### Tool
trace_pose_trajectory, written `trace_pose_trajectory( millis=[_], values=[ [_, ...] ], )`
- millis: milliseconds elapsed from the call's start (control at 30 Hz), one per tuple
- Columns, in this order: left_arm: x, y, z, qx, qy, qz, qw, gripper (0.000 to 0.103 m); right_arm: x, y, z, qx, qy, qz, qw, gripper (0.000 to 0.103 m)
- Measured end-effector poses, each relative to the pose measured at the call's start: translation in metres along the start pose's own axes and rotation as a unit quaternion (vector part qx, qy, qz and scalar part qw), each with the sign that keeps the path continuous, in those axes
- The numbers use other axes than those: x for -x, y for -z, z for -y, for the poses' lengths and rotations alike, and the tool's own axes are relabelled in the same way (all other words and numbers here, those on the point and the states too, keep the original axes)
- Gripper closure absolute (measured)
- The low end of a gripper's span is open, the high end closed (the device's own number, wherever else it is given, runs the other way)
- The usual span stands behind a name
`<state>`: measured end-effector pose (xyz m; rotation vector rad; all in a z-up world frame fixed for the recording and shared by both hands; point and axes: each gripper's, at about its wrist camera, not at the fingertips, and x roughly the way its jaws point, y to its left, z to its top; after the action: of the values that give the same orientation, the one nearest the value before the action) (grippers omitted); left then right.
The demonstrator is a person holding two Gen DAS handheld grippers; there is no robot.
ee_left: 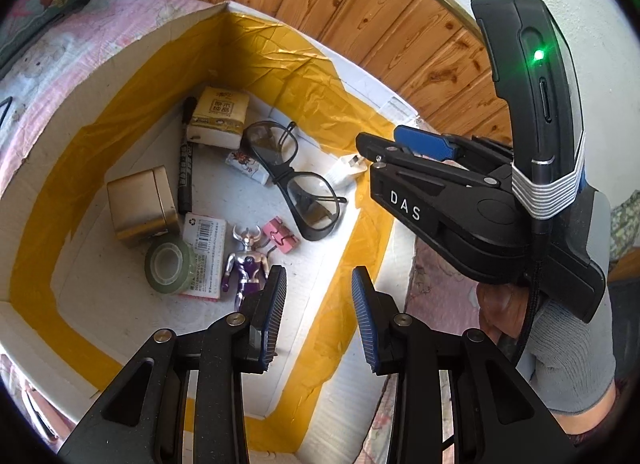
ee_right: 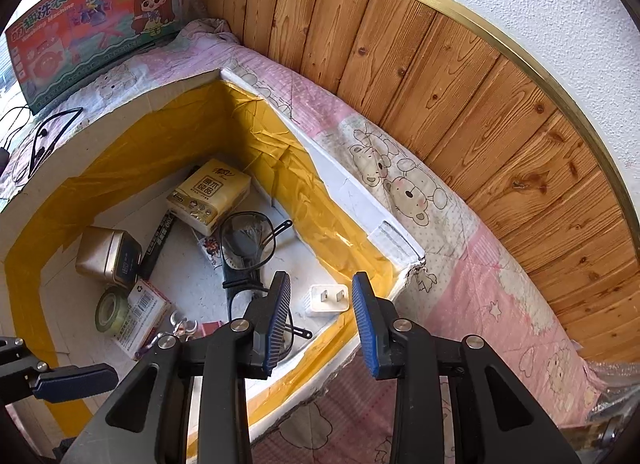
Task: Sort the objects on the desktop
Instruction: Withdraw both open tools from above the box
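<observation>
A white box with yellow tape holds the sorted objects: a tissue pack, black glasses, a black marker, a gold tin, a tape roll, a silver-purple figure, a pink clip and a white charger plug. My left gripper is open and empty above the box's near side. My right gripper is open and empty just above the plug; it also shows in the left wrist view.
The box rests on a pink bear-print quilt. A wood-panelled wall runs behind it. A colourful toy carton and black cables lie at the far left. A barcoded card box sits by the tape roll.
</observation>
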<state>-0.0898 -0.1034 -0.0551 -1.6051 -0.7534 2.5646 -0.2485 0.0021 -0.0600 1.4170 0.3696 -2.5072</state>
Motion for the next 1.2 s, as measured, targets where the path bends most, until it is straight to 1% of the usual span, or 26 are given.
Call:
trace_pose_trajectory(
  millis=[133, 333, 633, 767, 833, 1000, 1200],
  values=[
    [0.011, 0.004, -0.001, -0.008, -0.009, 0.009, 0.9999, 0.067, 0.009, 0.005, -0.004, 0.002, -0.006, -0.002, 1.000, 0.065],
    [0.033, 0.014, -0.007, -0.015, -0.025, 0.023, 0.9993, 0.067, 0.021, 0.011, -0.012, -0.006, -0.020, -0.008, 1.000, 0.065],
    [0.060, 0.023, -0.014, -0.028, -0.046, 0.048, 0.9974, 0.067, 0.043, 0.029, -0.033, 0.002, -0.038, -0.014, 0.999, 0.063],
    [0.070, 0.027, -0.017, -0.035, -0.060, 0.059, 0.9958, 0.067, 0.053, 0.037, -0.041, 0.003, -0.048, -0.016, 0.999, 0.061],
    [0.073, 0.029, -0.018, -0.037, -0.064, 0.062, 0.9953, 0.067, 0.059, 0.041, -0.045, 0.005, -0.051, -0.016, 0.999, 0.058],
    [0.081, 0.032, -0.021, -0.045, -0.075, 0.066, 0.9939, 0.067, 0.073, 0.052, -0.060, 0.014, -0.065, -0.016, 0.998, 0.057],
    [0.088, 0.032, -0.034, -0.035, -0.080, 0.067, 0.9939, 0.066, 0.088, 0.069, -0.082, 0.032, -0.086, -0.019, 0.996, 0.056]
  ],
)
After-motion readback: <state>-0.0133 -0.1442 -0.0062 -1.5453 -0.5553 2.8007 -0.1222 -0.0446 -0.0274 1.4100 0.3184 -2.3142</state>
